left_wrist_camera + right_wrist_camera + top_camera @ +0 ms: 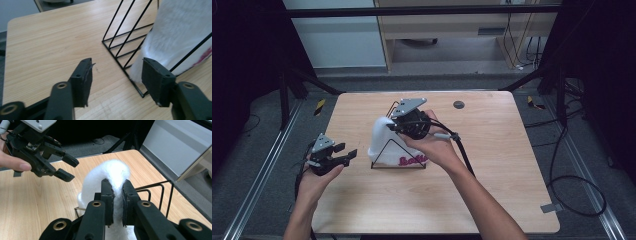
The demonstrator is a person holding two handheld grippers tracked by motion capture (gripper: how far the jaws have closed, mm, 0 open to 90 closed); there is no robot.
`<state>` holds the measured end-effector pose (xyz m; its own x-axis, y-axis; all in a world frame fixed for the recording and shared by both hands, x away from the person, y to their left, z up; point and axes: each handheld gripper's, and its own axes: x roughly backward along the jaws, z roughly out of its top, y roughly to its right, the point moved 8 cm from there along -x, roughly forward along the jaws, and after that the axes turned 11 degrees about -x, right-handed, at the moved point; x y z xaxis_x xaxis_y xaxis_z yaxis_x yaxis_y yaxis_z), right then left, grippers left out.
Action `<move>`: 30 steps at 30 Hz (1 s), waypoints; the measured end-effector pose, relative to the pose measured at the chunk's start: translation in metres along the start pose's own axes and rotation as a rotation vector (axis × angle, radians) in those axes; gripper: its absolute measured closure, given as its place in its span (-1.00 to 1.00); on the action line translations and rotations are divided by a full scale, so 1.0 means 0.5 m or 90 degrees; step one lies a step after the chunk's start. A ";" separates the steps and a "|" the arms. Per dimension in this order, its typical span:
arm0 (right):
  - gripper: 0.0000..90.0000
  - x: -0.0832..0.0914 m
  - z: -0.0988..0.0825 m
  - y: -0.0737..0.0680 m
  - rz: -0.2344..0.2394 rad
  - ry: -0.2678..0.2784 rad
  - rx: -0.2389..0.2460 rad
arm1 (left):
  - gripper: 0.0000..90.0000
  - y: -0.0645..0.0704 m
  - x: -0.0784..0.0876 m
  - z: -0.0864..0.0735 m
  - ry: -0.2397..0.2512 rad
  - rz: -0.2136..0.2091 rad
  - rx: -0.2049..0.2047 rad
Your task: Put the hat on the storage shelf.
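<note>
Item: white fleece cloth [384,140] with pink lettering at its near lower edge, standing in a black wire rack [398,152]. Location: about mid-bench, slightly toward the left edge. The cloth rises above the rack's slanted wires and fills the rack's left part.

Right tongs [398,126]: held over the top of the cloth from the right, jaws pressed together on a fold of the cloth's upper rim; in the right gripper view [117,192] the white pile bulges out above and between the pads. A grey plate sits on top of these tongs; a cable trails off toward the right edge.

Left tongs [346,152]: held near the left edge of the bench [492,150], pointing toward the rack, apart from it. Jaws part-open with nothing between them; in the left gripper view [116,75] bare wood shows in the gap, with the rack's corner and the cloth's lower edge just beyond the right jaw.

Other: dark round mark [458,104] near the far edge.
</note>
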<state>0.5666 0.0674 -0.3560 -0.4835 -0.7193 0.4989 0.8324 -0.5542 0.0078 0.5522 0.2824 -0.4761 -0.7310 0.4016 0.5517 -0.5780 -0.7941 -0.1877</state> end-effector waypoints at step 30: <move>-0.39 0.165 -0.055 0.106 -0.138 0.045 -0.101 | -0.87 0.007 -0.067 -0.139 -0.132 0.040 0.019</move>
<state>0.5632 -0.0327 -0.3384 -0.6680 -0.6011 0.4387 0.6576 -0.7528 -0.0303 0.5497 0.2978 -0.5518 -0.6731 0.2500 0.6960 -0.5196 -0.8296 -0.2045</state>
